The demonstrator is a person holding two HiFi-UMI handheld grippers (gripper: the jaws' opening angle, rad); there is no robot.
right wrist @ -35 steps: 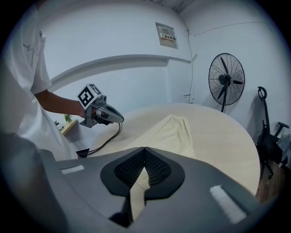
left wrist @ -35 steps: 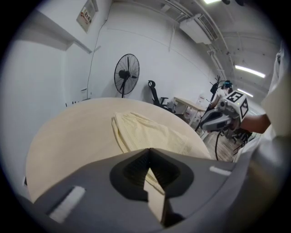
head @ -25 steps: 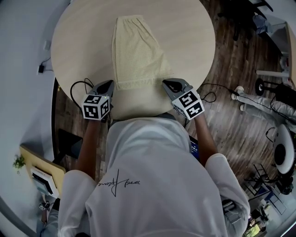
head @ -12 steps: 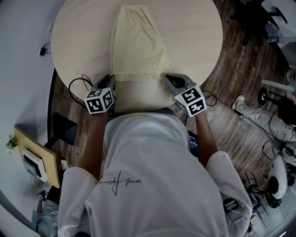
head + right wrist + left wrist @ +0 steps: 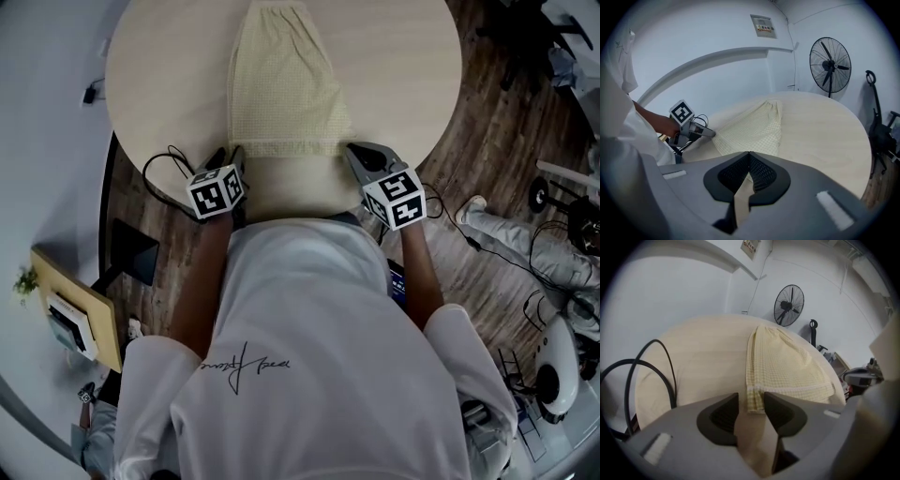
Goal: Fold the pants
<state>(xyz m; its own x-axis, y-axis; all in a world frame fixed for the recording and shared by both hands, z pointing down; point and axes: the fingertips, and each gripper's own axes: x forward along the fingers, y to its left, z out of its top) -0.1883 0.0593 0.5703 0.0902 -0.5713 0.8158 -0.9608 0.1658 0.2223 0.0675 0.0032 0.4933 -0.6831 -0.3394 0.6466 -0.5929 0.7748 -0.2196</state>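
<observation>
Pants (image 5: 286, 84) are pale yellow with a fine checked weave, soft looking, folded lengthwise into one long strip. They lie flat on the round, pale wood table (image 5: 394, 75), gathered waistband at the far end and straight hem toward me.

My left claw (image 5: 751, 401) has just been opening. Its jaws stand wide with the hem's near corner between them, pads not pressing on it.

My right claw (image 5: 749, 153) has its ribbed black pads squeezed together, tip right at the hem's other corner – can't tell if any cloth is pinched in there.

A black cable (image 5: 647, 371) loops off the table edge beside my left claw.
</observation>
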